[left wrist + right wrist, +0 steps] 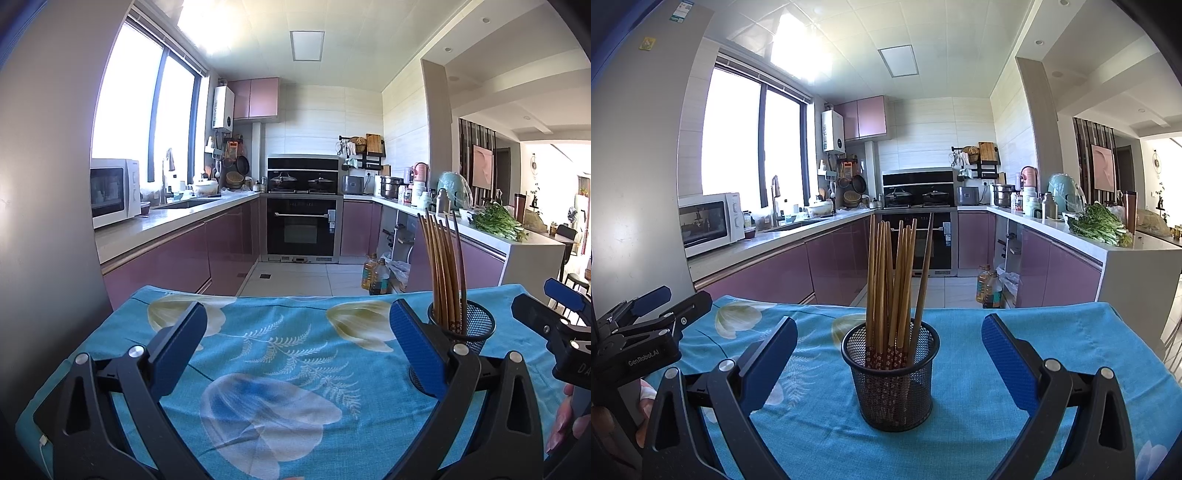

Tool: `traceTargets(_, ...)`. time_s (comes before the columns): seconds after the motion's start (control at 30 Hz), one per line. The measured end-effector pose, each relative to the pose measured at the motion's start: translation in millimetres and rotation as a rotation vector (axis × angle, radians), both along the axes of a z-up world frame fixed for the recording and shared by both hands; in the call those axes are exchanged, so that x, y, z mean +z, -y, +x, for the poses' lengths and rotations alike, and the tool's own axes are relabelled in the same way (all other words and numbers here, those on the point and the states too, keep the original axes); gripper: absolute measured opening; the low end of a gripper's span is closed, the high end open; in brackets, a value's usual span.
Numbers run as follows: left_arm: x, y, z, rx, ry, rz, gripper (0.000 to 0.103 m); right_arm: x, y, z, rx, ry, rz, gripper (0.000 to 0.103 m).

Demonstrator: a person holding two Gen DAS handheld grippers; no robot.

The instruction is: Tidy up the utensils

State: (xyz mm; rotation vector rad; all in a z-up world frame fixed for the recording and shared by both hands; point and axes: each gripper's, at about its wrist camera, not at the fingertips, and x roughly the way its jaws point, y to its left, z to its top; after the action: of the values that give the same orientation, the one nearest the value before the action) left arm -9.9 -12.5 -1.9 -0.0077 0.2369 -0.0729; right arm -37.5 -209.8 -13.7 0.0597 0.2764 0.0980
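Observation:
A black mesh cup (891,384) stands upright on the blue flowered tablecloth (1034,339). Several wooden chopsticks (894,288) stand in it, tips up. My right gripper (889,345) is open, its blue pads on either side of the cup and short of it, nothing between them. In the left wrist view the same cup (463,328) with its chopsticks (443,269) sits behind my right-hand finger. My left gripper (297,332) is open over bare cloth, holding nothing. Each gripper shows at the edge of the other's view: the right gripper (554,310) and the left gripper (661,302).
The cloth-covered table (280,369) ends at its far edge before a kitchen floor. Oil bottles (375,277) stand on the floor beyond it. Purple cabinets line both sides, with an oven (301,229) at the back. A hand (561,421) holds the right gripper.

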Motion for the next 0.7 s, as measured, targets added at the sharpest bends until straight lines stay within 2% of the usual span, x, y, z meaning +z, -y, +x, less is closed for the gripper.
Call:
traceTargets(0.33, 1.0, 1.4, 2.1, 0.033, -0.005, 0.001, 0.098, -1.2, 1.3, 0.8, -0.003, -0.007, 0.0, 0.097)
traceTargets(0.53, -0.9, 6.3, 7.5, 0.019, -0.028, 0.034, 0.098, -3.0, 7.3, 3.7, -0.009, -0.026, 0.0, 0.097)
traceTargets(0.63, -6.3, 4.0, 16.0, 0.001, -0.086, 0.034, 0.098, -9.3, 25.7, 13.2, -0.046, -0.095, -0.005, 0.097)
traceTargets(0.7, -11.6, 0.0, 25.1, -0.021, -0.142, 0.026, 0.098, -19.9, 45.6, 27.8, -0.097, -0.195, -0.025, 0.097)
